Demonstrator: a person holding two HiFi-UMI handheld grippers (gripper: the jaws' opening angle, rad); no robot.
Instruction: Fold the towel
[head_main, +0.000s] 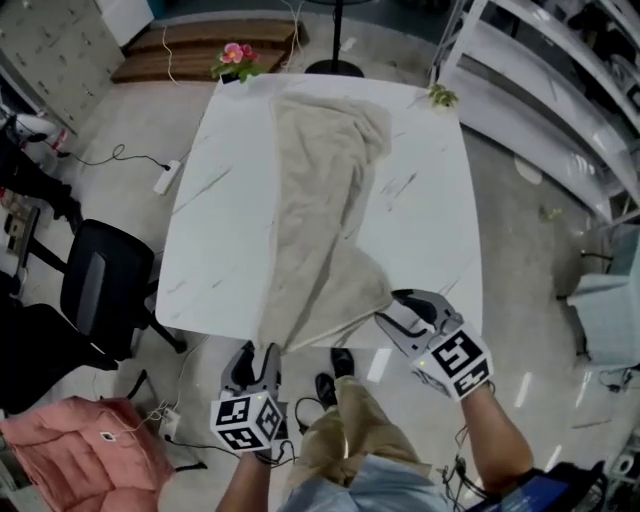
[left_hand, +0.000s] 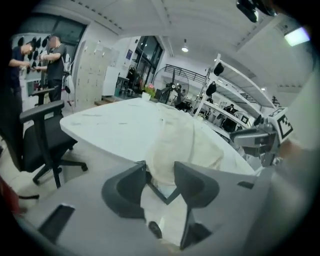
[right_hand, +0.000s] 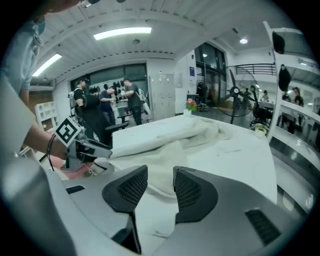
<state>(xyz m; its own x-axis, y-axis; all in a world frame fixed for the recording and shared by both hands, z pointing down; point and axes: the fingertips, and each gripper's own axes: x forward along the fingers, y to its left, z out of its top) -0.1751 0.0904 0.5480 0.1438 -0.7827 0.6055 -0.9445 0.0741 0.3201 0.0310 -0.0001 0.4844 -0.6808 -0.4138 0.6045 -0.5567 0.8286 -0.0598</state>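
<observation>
A beige towel (head_main: 320, 200) lies lengthwise down the middle of the white table (head_main: 220, 220), bunched at the far end, and its near end hangs over the front edge. My left gripper (head_main: 262, 352) is just below that edge at the towel's near left corner. In the left gripper view the left gripper (left_hand: 160, 172) is open and the hanging towel (left_hand: 185, 140) shows in the gap, unpinched. My right gripper (head_main: 395, 310) is at the near right corner. The right gripper (right_hand: 161, 182) is open, with the towel (right_hand: 170, 137) just beyond its tips.
A black office chair (head_main: 100, 280) stands left of the table, with a pink cushion (head_main: 80, 450) on the floor near it. A flower pot (head_main: 235, 58) and a small plant (head_main: 440, 97) sit at the far corners. White shelving (head_main: 560, 90) runs along the right.
</observation>
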